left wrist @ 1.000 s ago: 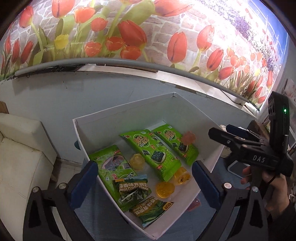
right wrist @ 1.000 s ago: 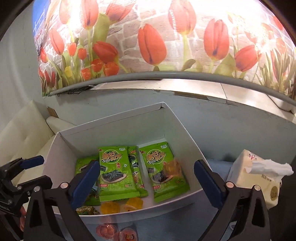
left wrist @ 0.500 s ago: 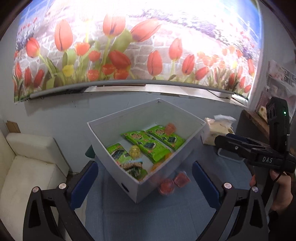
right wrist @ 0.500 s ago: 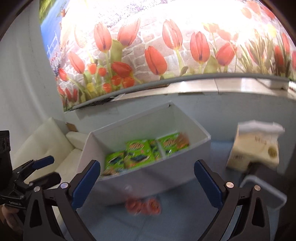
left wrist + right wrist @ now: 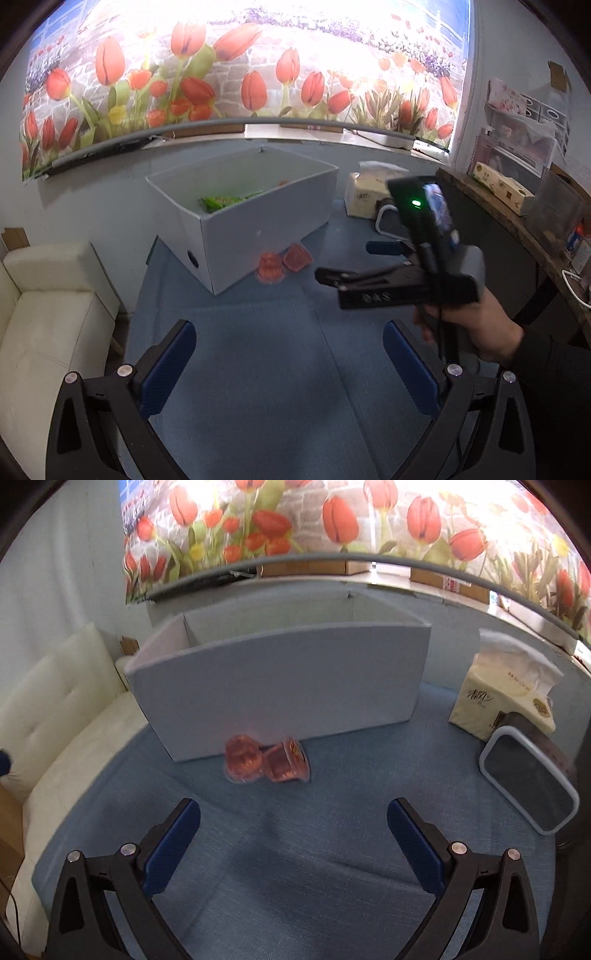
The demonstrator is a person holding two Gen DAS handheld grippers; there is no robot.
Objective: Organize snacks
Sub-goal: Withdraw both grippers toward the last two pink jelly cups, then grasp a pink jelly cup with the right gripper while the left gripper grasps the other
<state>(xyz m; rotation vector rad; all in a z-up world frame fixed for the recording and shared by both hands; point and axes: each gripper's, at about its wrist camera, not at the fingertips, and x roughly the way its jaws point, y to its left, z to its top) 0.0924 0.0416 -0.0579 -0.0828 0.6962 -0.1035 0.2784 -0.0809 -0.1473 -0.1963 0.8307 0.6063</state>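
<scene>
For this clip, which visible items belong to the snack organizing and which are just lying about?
Part of the job:
- white rectangular cardboard box
- green foil snack packets inside it
- two red plastic jelly cups on the cloth outside it

Lying about:
- cream paper tissue pack
- grey-rimmed mirror
- white cushioned sofa

Ahead and above the gripper, a tulip mural (image 5: pixel 332 517) fills the wall over a grey ledge (image 5: pixel 369 559). Forward and to the right, a tissue pack (image 5: pixel 506 694) stands on the blue cloth (image 5: pixel 295 849), with a grey-rimmed mirror (image 5: pixel 528 786) just in front of it. A white sofa (image 5: pixel 55 709) lies off to the left, and a wooden shelf (image 5: pixel 517 221) far right.
</scene>
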